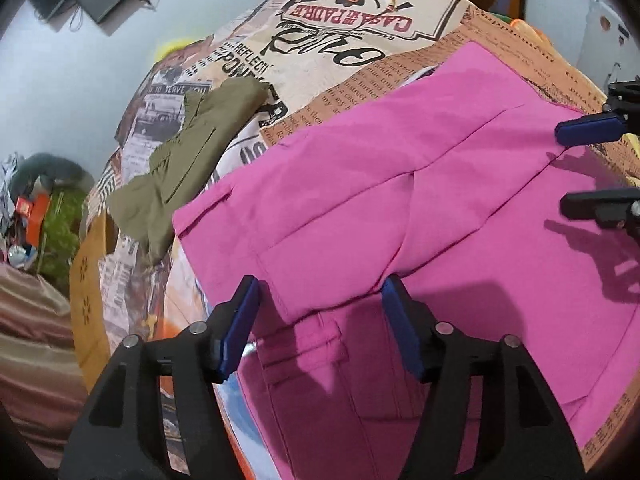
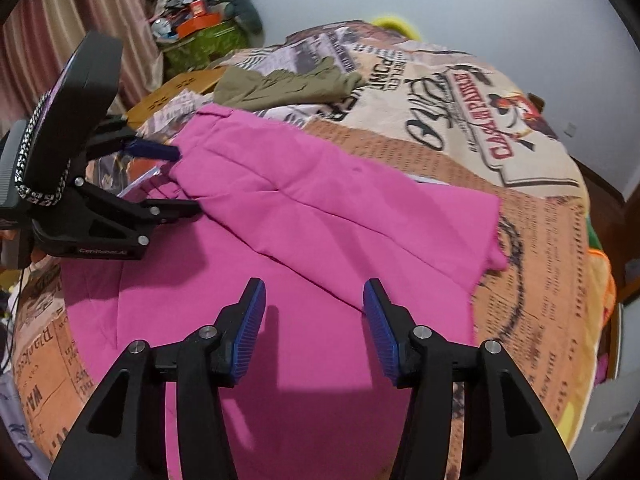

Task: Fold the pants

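- The pink pants (image 1: pixel 420 200) lie spread on a bed covered by a newspaper-print bedspread (image 1: pixel 360 52), taking up most of the near part of it.
- One part of the pants is folded over the rest, so a top layer with a straight edge lies across the lower layer; the right wrist view shows this flap (image 2: pixel 340 216) running at a slant from the far left toward the right edge.
- The left claw (image 1: pixel 320 328) is spread, its blue pads (image 1: pixel 240 332) well apart, with nothing pinched; below it lie the folded edge and a pocket flap of the pants.
- The right claw (image 2: pixel 314 330) is also spread, blue ribbed pads (image 2: pixel 252 332) apart, above flat pink cloth just short of the folded edge, and it grips nothing.
- From the left wrist view, the right claw's two fingers (image 1: pixel 588 128) come in from the right edge, above the pants' far side.
- From the right wrist view, the left claw (image 2: pixel 186 180) comes in from the left, its tips at the pants' left edge; whether they touch the cloth I cannot tell.
- An olive-green garment (image 1: pixel 188 160) lies crumpled on the bedspread just beyond the pants, apart from them.
- A brown cardboard box (image 2: pixel 180 88) sits near the bed's far left corner.
- Striped curtains (image 2: pixel 80 12) hang on the left, with a pile of clutter (image 2: pixel 200 20) against the pale wall (image 2: pixel 480 0).
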`<act>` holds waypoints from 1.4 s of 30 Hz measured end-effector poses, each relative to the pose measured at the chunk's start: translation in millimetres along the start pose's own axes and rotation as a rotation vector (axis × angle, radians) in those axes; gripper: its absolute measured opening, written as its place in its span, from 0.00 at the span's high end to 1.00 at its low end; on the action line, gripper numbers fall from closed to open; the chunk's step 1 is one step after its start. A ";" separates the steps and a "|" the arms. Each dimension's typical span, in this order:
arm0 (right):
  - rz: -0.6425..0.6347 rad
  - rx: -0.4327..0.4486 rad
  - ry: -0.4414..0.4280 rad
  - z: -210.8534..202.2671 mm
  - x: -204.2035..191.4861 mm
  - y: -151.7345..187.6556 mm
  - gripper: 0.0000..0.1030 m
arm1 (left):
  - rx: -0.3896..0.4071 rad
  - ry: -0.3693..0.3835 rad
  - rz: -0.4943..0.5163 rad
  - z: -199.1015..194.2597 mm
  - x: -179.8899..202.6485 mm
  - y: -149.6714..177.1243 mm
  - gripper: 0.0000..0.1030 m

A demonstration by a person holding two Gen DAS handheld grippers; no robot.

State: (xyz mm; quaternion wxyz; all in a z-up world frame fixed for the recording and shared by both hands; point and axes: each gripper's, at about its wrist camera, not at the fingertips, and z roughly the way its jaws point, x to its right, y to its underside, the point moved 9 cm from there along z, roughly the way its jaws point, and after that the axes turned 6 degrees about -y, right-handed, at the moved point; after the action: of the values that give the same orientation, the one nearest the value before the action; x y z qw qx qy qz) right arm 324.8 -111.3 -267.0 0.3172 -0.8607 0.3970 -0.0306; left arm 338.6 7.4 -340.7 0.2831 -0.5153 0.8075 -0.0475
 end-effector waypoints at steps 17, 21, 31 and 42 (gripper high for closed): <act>-0.159 -0.070 0.012 44.2 -9.4 -15.6 0.54 | 0.005 0.107 -0.077 -1.7 -10.4 -24.2 0.37; -0.161 -0.036 0.040 45.7 -5.8 -25.0 0.67 | 0.008 0.121 -0.091 -4.9 -11.8 -25.9 0.37; -0.136 0.020 0.051 40.3 -3.2 -38.1 0.93 | -0.013 0.135 -0.056 -4.5 4.6 -15.5 0.37; -0.100 0.066 0.029 32.6 -4.9 -46.7 0.95 | 0.027 0.059 -0.055 -1.1 -5.3 -23.7 0.71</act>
State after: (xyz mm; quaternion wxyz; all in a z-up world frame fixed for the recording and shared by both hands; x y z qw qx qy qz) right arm 362.4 -68.2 -265.3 0.3379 -0.8679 0.3569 -0.0718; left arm 358.7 0.7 -328.9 0.2649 -0.5318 0.8002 -0.0815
